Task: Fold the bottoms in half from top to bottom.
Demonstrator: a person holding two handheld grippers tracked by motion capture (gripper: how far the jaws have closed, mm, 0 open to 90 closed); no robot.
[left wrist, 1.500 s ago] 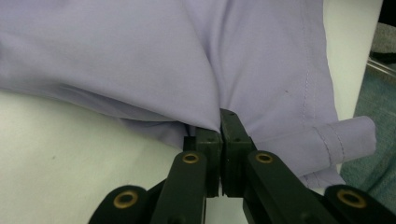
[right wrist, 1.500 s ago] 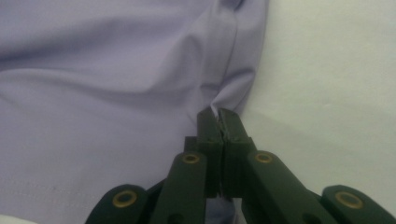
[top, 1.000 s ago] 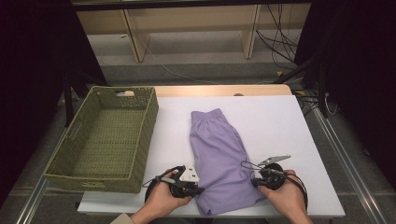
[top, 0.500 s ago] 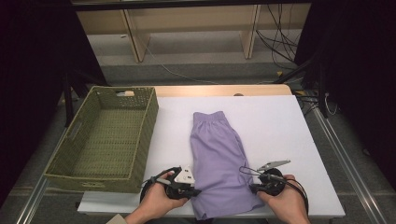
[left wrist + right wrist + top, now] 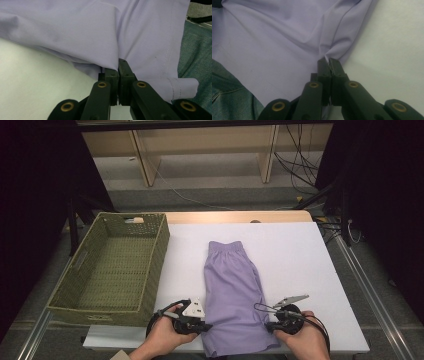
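Observation:
Lilac shorts (image 5: 231,290) lie folded lengthwise on the white table (image 5: 300,255), waistband away from me, hem hanging over the near edge. My left gripper (image 5: 206,326) is shut on the cloth at the shorts' left edge near the hem; in the left gripper view its jaws pinch a fold of the lilac fabric (image 5: 140,42). My right gripper (image 5: 267,325) is shut on the right edge; in the right gripper view a pinched ridge of the fabric (image 5: 287,37) rises from between the jaws.
A green woven basket (image 5: 75,292) stands at the table's left side. A wooden strip (image 5: 235,216) runs along the far edge, with shelving and cables beyond. Bare white tabletop lies right of the shorts.
Both hands have drawn back toward the near edge, pulling the shorts with them so the hem now hangs over the edge. Both grips have held.

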